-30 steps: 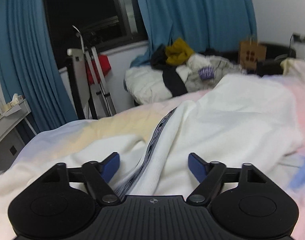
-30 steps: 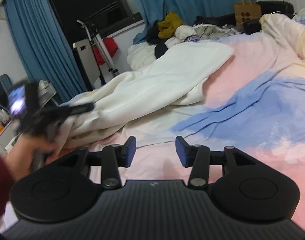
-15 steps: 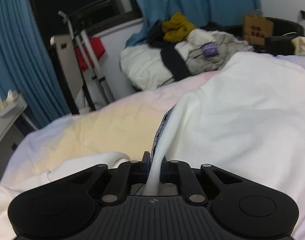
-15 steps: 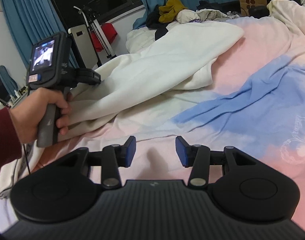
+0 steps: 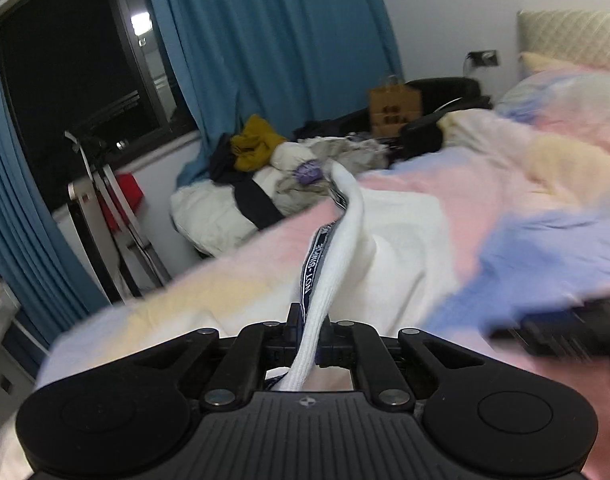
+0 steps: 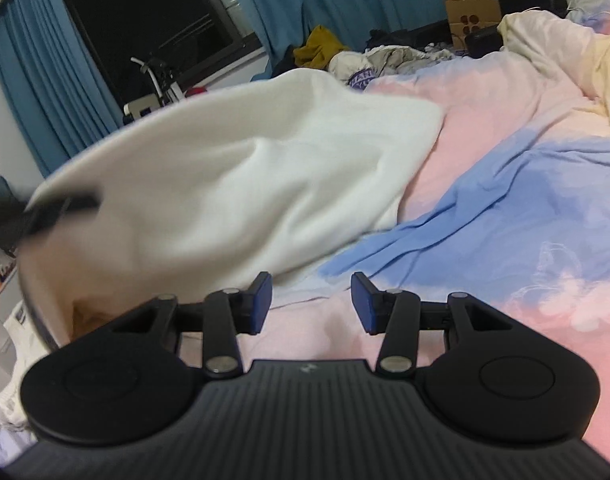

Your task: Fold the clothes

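A white garment (image 6: 265, 184) with a dark lettered band along its edge (image 5: 311, 268) lies on the pastel bedspread (image 6: 505, 208). My left gripper (image 5: 309, 330) is shut on the garment's white edge (image 5: 345, 236) and holds it lifted and stretched toward the far side. In the right wrist view the garment is raised and blurred, with the left gripper (image 6: 45, 216) a dark smear at its left end. My right gripper (image 6: 311, 304) is open and empty, low over the bedspread beside the garment's near edge.
A heap of other clothes (image 5: 281, 176) lies at the far end of the bed. A brown paper bag (image 5: 393, 106), blue curtains (image 5: 265, 40), a dark window and a folded stand (image 5: 101, 216) are behind. A blurred dark shape (image 5: 561, 328) crosses the right of the left wrist view.
My left gripper closed on the garment's edge and has lifted and swung it to the right across the bed. The garment now billows up. My right gripper stays open over the bedspread.
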### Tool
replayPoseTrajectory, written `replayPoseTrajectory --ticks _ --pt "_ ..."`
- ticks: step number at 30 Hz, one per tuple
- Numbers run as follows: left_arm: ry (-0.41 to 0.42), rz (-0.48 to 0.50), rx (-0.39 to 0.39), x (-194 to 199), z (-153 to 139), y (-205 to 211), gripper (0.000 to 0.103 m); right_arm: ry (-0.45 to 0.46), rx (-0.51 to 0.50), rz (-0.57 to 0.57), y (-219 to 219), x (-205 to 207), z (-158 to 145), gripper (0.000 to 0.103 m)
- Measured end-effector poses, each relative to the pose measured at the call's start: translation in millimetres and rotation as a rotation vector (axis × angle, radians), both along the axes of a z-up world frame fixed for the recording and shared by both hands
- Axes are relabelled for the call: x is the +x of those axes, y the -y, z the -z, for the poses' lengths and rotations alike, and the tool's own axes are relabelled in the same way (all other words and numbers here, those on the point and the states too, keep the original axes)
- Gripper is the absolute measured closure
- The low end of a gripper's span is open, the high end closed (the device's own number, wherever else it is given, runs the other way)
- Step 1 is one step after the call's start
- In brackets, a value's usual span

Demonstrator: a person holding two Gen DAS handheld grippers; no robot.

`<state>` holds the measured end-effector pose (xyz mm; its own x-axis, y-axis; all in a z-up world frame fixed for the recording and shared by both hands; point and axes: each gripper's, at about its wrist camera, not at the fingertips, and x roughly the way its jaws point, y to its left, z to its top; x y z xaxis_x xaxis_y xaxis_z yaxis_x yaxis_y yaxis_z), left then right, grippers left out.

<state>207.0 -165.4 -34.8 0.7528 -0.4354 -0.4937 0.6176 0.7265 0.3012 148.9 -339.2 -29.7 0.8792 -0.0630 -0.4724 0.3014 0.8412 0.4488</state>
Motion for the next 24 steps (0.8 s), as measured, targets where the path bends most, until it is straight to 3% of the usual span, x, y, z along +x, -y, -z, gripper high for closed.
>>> replayPoseTrajectory --ticks 6,14,17,20,24 --pt "-0.093 -0.057 -0.078 -74.8 55.9 -47.8 0.097 0.045 0.068 -0.013 5.8 -14.2 -3.9 0.055" --pt "-0.161 -0.143 -0.213 -91.8 89.1 -84.1 0.096 0.098 0.282 -0.024 24.7 -14.6 1.4 0.055" --pt "-0.184 -0.163 -0.259 -95.1 96.3 -94.8 0.095 0.12 0.259 -0.042 20.2 4.3 -5.2 0.055" --pt "-0.2 -0.156 -0.278 -91.7 99.9 -98.7 0.095 0.132 0.171 -0.09 13.0 33.0 -15.3 0.055" --pt "-0.224 -0.146 -0.273 -87.9 110.3 -96.9 0.096 0.137 0.198 -0.187 8.9 82.8 -18.0 0.055"
